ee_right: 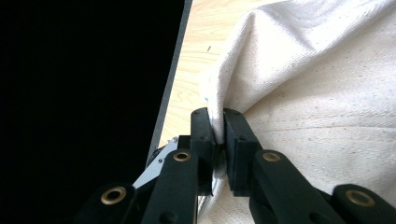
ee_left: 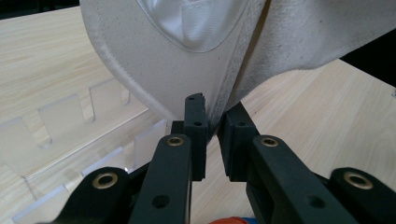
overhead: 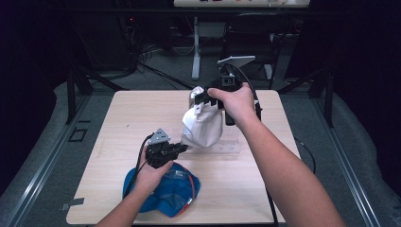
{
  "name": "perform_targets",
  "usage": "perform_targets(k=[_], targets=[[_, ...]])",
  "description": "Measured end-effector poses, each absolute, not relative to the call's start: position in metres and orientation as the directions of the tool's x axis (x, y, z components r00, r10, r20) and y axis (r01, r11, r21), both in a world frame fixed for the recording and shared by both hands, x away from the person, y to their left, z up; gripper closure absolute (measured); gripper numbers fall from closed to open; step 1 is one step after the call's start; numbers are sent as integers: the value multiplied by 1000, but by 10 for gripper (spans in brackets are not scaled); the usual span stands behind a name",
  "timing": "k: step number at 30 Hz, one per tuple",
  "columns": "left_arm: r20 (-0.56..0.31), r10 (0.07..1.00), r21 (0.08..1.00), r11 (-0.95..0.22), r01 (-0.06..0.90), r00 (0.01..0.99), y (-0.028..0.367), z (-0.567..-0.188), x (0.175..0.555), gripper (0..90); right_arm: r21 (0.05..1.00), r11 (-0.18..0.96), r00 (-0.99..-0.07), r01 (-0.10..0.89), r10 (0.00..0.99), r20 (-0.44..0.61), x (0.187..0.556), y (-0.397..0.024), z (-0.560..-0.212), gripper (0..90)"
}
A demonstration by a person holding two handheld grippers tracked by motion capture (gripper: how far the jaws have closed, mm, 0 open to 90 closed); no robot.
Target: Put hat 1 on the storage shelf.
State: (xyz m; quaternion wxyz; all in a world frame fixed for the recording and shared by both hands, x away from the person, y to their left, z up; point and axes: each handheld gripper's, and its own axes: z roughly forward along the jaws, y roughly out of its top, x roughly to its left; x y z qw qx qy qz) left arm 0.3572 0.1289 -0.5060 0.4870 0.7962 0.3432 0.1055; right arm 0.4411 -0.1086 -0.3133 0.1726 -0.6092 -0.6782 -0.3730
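Dark floor is running down the far left of the high view, with a metal rail along it, and the pale wooden table (overhead: 118, 142) is sitting square in the middle. Near the front edge of the table a blue cap (overhead: 165, 191) is lying flat, with a red strip showing on it. Just above it the left hand-held gripper (overhead: 182, 148) is reaching rightward, and its jaws are pinching the lower edge of the white cap (overhead: 203, 125); in the left gripper view the pads are pressing a seam of that cloth (ee_left: 177, 70) between them. The white cap is hanging off the table, stretched between the two tools. Beneath it a clear plastic rack (overhead: 229, 146) is resting on the wood, its slotted dividers showing (ee_left: 60, 116) in the left gripper view. Higher and to the right, the right hand-held gripper (overhead: 202, 98) is clamping the cap's top edge, jaws pressed tight on a fold of fabric (ee_right: 327, 93). Behind the table, cables and a white stand leg (overhead: 196, 52) are standing in the dim room.
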Motion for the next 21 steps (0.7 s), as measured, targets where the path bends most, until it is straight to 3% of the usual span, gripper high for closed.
perform_targets(k=[5, 21], targets=[[-135, 670, 836, -318, 447, 730, 127, -506, 354, 831, 295, -5, -206, 956, 705, 679, 440, -108, -314, 836], [-177, 702, 854, -239, 463, 690, 133, -518, 348, 837, 354, 38, -276, 934, 707, 651, 437, -88, -319, 819]])
